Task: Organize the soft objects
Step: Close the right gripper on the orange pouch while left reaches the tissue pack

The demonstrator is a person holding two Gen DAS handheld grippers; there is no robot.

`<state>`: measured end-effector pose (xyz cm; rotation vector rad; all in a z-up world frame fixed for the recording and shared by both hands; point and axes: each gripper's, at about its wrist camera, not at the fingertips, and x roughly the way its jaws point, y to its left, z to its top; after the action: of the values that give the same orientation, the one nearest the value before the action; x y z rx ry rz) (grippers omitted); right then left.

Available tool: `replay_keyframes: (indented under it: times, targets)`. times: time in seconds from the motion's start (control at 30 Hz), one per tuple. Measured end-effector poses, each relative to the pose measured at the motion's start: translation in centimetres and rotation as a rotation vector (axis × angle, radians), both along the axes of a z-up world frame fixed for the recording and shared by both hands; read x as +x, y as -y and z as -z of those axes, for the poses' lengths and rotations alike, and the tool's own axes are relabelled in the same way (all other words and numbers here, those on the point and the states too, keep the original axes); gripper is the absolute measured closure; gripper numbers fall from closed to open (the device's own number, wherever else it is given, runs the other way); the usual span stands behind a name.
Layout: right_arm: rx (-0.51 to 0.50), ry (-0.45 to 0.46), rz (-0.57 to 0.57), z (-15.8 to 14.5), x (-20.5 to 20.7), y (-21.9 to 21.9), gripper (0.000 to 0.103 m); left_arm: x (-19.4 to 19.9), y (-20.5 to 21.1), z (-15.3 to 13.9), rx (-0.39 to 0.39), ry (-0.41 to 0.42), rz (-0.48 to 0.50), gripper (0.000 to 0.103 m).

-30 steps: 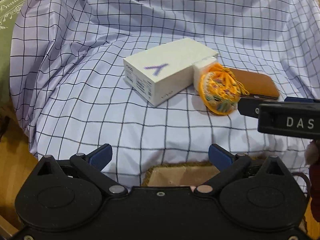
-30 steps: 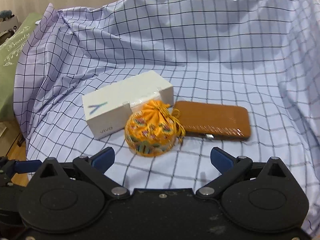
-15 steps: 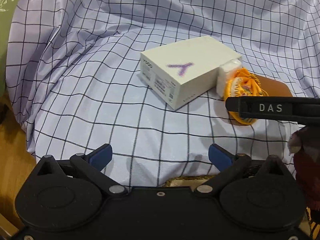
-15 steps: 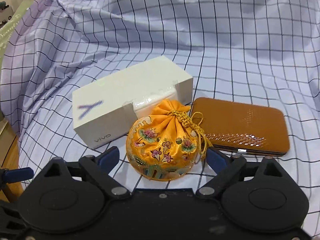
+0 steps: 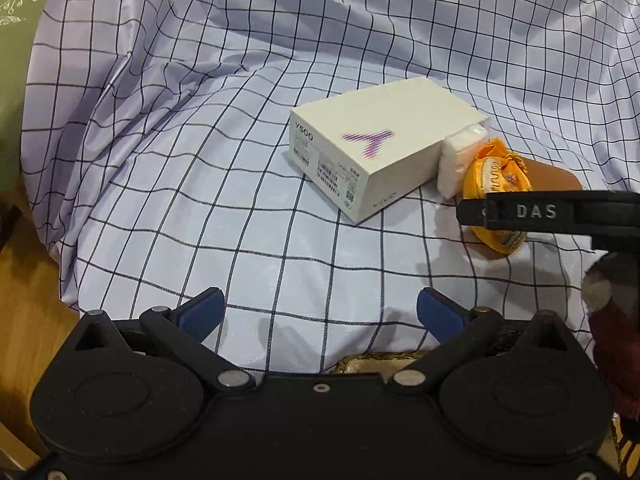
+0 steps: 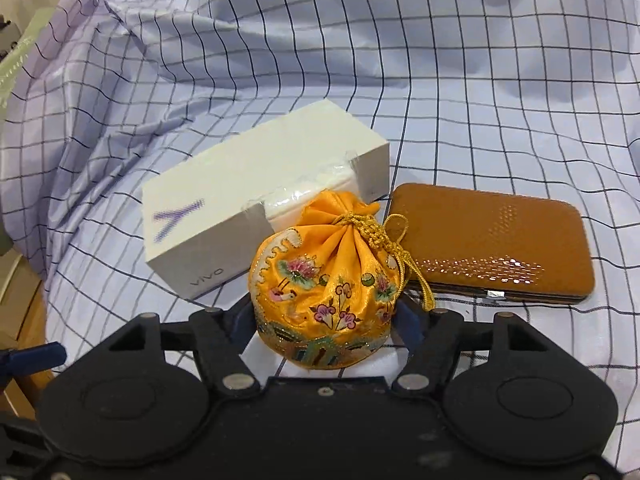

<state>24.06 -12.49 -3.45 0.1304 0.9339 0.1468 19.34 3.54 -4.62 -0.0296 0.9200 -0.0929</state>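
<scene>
Right gripper [image 6: 325,322]: blue fingers [image 6: 409,322] flank the base of the orange drawstring pouch [image 6: 326,300], both sides touching or nearly so; firm pinch cannot be told.
Left gripper [image 5: 319,312]: fingers spread, empty, over checked cloth [image 5: 224,200].
White box [image 6: 248,216]: just behind-left of pouch.
Tissue packet [image 6: 312,196]: between pouch and box.
Brown case [image 6: 492,244]: just right of pouch.

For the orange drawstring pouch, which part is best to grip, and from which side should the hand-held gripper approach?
Grip the orange pouch across its round lower body, coming from the open front side. The white box and tissue pack stand close behind it, and the brown case lies at its right, so the other sides are crowded. The body looks soft and should yield; the gathered neck is narrower. The right hand-held gripper already straddles it there.
</scene>
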Motion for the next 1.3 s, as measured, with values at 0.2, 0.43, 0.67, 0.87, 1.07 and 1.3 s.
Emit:
replay_keyframes:
  times: [0.2, 0.43, 0.67, 0.87, 1.07, 1.3]
  targets:
    - [-0.006, 0.073, 0.038, -2.3, -2.8, 1.6, 0.034, 0.5, 1.0, -1.1, -0.015, 0.006, 0.008, 0.004]
    - [-0.062, 0.104, 0.124, -3.2, -5.4, 5.0, 0.034, 2.1, 3.6, -2.7, -0.052, 0.022, -0.012, 0.004]
    - [-0.117, 0.134, 0.171, -3.0, -7.2, 6.7, 0.034, 4.5, 7.4, -3.3, -0.106, 0.022, -0.074, 0.004]
    - [-0.133, 0.159, 0.19, -2.8, -8.1, 7.9, 0.034, 6.3, 10.4, -3.2, -0.091, 0.062, -0.142, 0.004]
    - [-0.134, 0.175, 0.223, -2.7, -9.1, 9.0, 0.034, 8.2, 12.2, -2.7, -0.076, 0.079, -0.211, 0.004]
    - [-0.114, 0.179, 0.244, -2.6, -9.4, 9.8, 0.034, 10.0, 13.5, -1.6, -0.008, 0.087, -0.27, 0.004]
